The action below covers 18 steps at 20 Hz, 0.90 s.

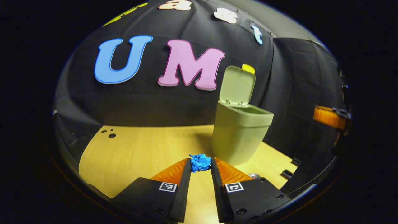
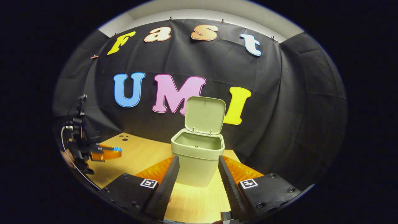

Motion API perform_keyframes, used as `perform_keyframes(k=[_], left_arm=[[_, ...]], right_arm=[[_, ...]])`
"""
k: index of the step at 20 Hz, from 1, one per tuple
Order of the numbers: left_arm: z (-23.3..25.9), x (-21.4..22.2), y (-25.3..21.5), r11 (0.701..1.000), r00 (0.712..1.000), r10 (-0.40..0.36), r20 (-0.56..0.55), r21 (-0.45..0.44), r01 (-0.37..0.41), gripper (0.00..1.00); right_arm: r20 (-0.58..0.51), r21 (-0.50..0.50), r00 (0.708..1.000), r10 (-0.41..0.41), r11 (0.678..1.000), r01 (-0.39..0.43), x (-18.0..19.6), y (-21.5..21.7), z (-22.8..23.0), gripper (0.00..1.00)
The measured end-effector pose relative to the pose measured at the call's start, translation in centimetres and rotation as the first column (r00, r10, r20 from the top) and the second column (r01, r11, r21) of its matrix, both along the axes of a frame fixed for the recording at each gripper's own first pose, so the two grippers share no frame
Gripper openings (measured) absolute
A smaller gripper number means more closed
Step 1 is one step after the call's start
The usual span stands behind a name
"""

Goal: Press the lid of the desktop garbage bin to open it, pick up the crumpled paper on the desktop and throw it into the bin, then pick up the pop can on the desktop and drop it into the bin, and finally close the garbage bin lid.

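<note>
In the left gripper view, the crumpled blue paper (image 1: 200, 162) was seen clamped between the fingertips of the left hand-held gripper (image 1: 200, 164) at the lower centre of the frame, lifted above the wooden counter (image 1: 133, 152). The green garbage bin (image 1: 238, 137) stood just right of centre with its lid (image 1: 237, 84) raised upright — a small part of the pop can (image 1: 253, 175) was glimpsed at the lower right. In the right gripper view, the right hand-held gripper (image 2: 197, 169) was held released — nothing between its fingers — with the bin (image 2: 197, 158) framed beyond them at the centre.

Matt plastic bin (image 2: 197, 157), crumpled blue paper (image 1: 200, 162), smooth wood-grain desktop (image 1: 133, 152).
</note>
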<state>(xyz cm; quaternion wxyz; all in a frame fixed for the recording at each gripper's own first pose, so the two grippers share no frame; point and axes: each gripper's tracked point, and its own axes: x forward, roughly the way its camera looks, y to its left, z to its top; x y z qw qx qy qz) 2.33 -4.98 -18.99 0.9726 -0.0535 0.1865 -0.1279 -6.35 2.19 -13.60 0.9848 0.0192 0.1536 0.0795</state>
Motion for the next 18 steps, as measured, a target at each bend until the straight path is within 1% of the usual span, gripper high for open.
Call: perform_keyframes(k=[3,5,8,10,11,12,13,14,15,16,18], left_arm=[[4.6,2.6,-2.3,0.998,0.996,-0.029,0.085,-0.061,0.035,0.42],[6.6,4.6,-4.0,0.994,0.990,-0.057,0.126,-0.085,0.068,0.42],[8.3,7.7,-6.3,0.992,0.981,-0.100,0.167,-0.054,0.110,0.42],[8.9,9.3,-8.0,0.989,0.975,-0.131,0.181,-0.040,0.140,0.42],[9.0,10.3,-9.0,0.988,0.972,-0.145,0.182,-0.032,0.154,0.38],[9.0,11.2,-9.9,0.985,0.969,-0.163,0.184,-0.025,0.170,0.42],[8.9,12.2,-10.9,0.983,0.967,-0.179,0.181,-0.013,0.185,0.42],[8.5,12.9,-11.8,0.980,0.964,-0.195,0.180,0.000,0.198,0.38],[8.2,13.7,-12.7,0.977,0.962,-0.213,0.171,0.015,0.213,0.46],[7.6,14.4,-13.6,0.973,0.960,-0.230,0.162,0.029,0.228,0.42],[6.5,15.6,-15.2,0.966,0.955,-0.258,0.143,0.047,0.254,0.42]], right_arm=[[-0.026,0.013,1.000,0.000,1.000,0.000,-1.0,0.6,-1.3,0.80],[-0.043,0.025,0.999,-0.002,1.000,0.003,-1.7,1.0,-1.8,0.80],[-0.053,0.029,0.998,-0.014,0.999,0.015,-2.3,0.9,-2.2,0.80],[-0.055,0.021,0.998,-0.028,0.999,0.029,-2.6,0.5,-2.3,0.80],[-0.055,0.019,0.998,-0.038,0.999,0.039,-2.8,0.0,-2.3,0.80],[-0.055,0.020,0.997,-0.051,0.998,0.053,-2.8,-0.4,-2.3,0.80],[-0.057,0.023,0.996,-0.067,0.997,0.068,-2.9,-0.9,-2.3,0.80],[-0.059,0.026,0.995,-0.083,0.996,0.085,-3.0,-1.4,-2.3,0.80],[-0.061,0.025,0.993,-0.099,0.995,0.100,-3.0,-2.0,-2.4,0.80],[-0.063,0.023,0.992,-0.113,0.993,0.115,-3.2,-2.4,-2.5,0.80],[-0.068,0.015,0.988,-0.140,0.990,0.142,-3.3,-3.5,-2.8,0.80]])
